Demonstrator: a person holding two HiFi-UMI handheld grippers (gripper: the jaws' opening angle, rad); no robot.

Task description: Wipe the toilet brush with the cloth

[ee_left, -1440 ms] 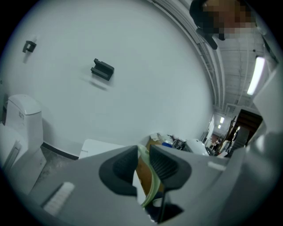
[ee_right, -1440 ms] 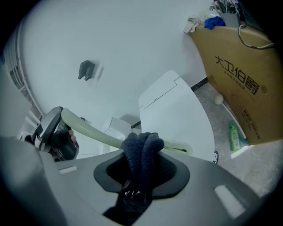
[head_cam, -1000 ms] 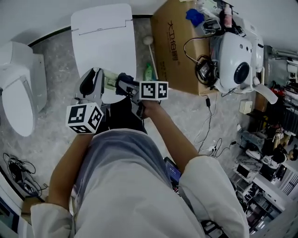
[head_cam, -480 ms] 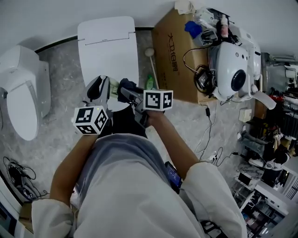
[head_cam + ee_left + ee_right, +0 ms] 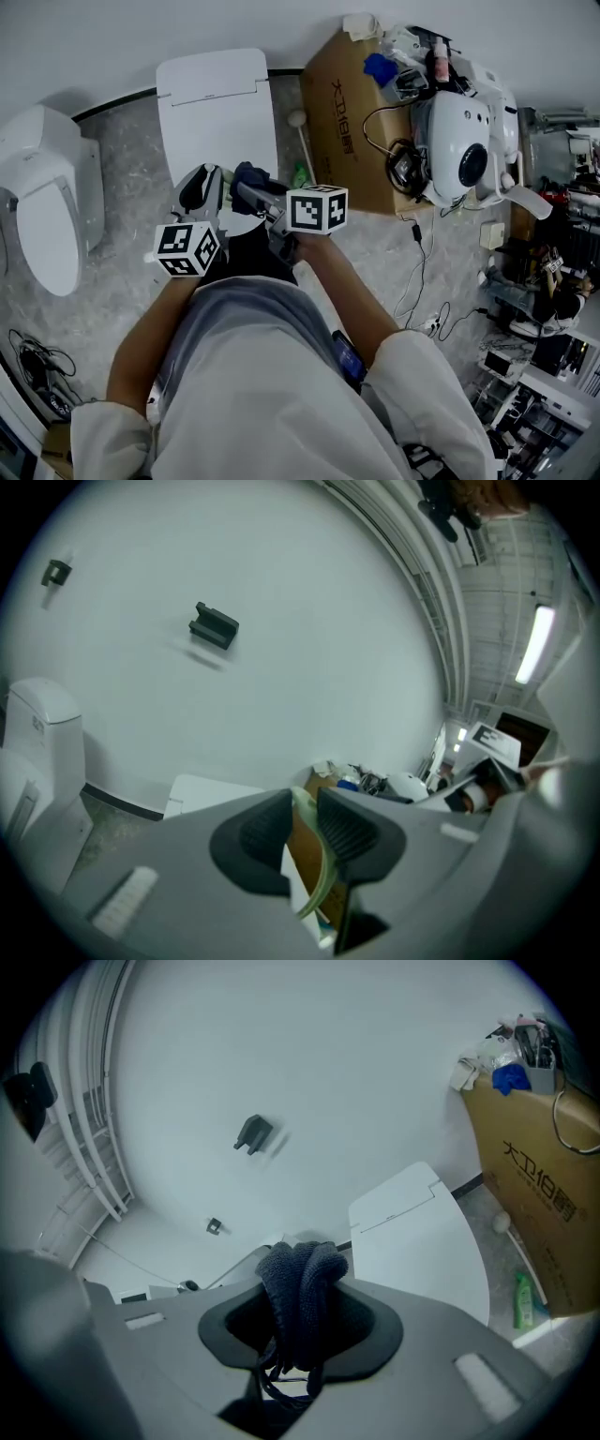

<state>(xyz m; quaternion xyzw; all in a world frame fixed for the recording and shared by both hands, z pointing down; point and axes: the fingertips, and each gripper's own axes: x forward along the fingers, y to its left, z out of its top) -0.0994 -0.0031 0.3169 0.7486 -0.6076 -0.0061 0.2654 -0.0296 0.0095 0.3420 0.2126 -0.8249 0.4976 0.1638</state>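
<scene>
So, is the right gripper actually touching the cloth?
Touching. The right gripper pinches the dark cloth; its own view shows the folds squeezed between both jaws.

Head view overhead, gripper views — facing wall

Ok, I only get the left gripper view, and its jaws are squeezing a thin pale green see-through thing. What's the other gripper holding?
Observer: The right gripper is shut on a bunched dark blue knitted cloth.
Operator: Ooh. What's down beside the brown cardboard box?
Observer: A thin white stick with a ball end sits beside that box.
Operator: Anything else there?
Observer: A small green plastic bottle sits next to the stick.
</scene>
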